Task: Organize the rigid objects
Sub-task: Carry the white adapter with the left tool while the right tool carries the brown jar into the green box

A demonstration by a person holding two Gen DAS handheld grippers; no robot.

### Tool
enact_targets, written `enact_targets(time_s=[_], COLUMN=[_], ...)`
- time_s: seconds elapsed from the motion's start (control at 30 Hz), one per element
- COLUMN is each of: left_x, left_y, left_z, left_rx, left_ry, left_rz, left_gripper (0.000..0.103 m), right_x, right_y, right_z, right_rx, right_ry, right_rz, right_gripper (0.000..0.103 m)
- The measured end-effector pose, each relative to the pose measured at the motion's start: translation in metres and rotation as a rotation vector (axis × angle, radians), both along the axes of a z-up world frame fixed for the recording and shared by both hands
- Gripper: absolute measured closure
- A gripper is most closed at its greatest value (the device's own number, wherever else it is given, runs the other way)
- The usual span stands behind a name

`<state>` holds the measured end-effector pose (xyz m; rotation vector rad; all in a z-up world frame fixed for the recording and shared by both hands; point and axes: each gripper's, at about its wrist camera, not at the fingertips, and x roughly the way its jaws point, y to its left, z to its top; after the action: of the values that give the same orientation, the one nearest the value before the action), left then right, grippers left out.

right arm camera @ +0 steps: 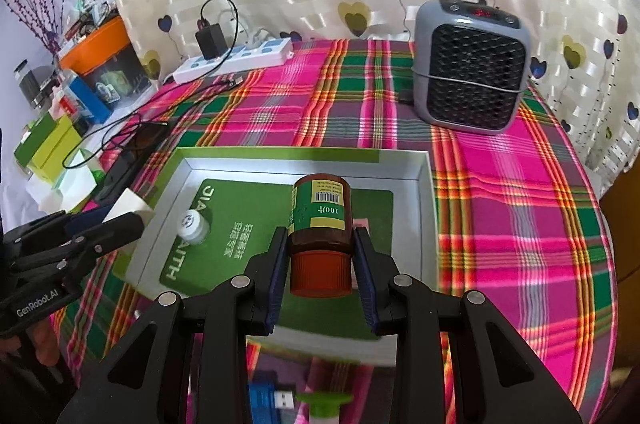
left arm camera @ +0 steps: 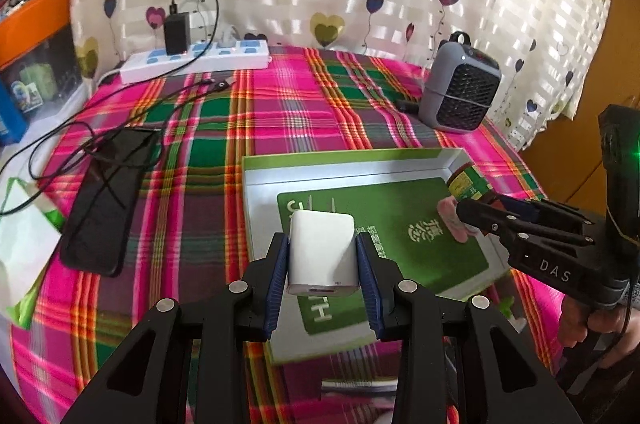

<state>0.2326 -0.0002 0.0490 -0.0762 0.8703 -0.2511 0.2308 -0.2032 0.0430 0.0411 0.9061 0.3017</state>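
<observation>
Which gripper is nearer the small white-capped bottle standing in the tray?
Left. The left gripper, holding the white charger, sits just beside the bottle; the right gripper is farther across the tray.

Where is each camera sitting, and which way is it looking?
Left wrist: sits on the left gripper, looking down along its fingers at the white charger it holds, over the tray; right gripper and a hand show.
Right wrist: sits on the right gripper, looking down at the brown bottle it holds; left gripper shows.
Both share the tray, plaid cloth, grey heater and power strip.
</observation>
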Motion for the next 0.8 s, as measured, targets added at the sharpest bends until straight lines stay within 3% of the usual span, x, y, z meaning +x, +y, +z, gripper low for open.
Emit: enact_targets(time_s=[0.47,0.8], left_x=[0.037,0.05], left_y=[0.001,-0.001], left_z=[-0.021,-0.022], left_rx=[0.009,0.027], left_ry=[0.047,0.037], left_rz=[0.032,0.028], left_gripper=[0.07,0.07], right_x=[0.028,0.043], right_y=[0.023,0.038], right_z=[-0.015,-0.022], right_rx=[-0.045,-0.05], right_ry=[0.028,0.044], right_rz=[0.035,0.062], right_gripper=[0.07,0.07])
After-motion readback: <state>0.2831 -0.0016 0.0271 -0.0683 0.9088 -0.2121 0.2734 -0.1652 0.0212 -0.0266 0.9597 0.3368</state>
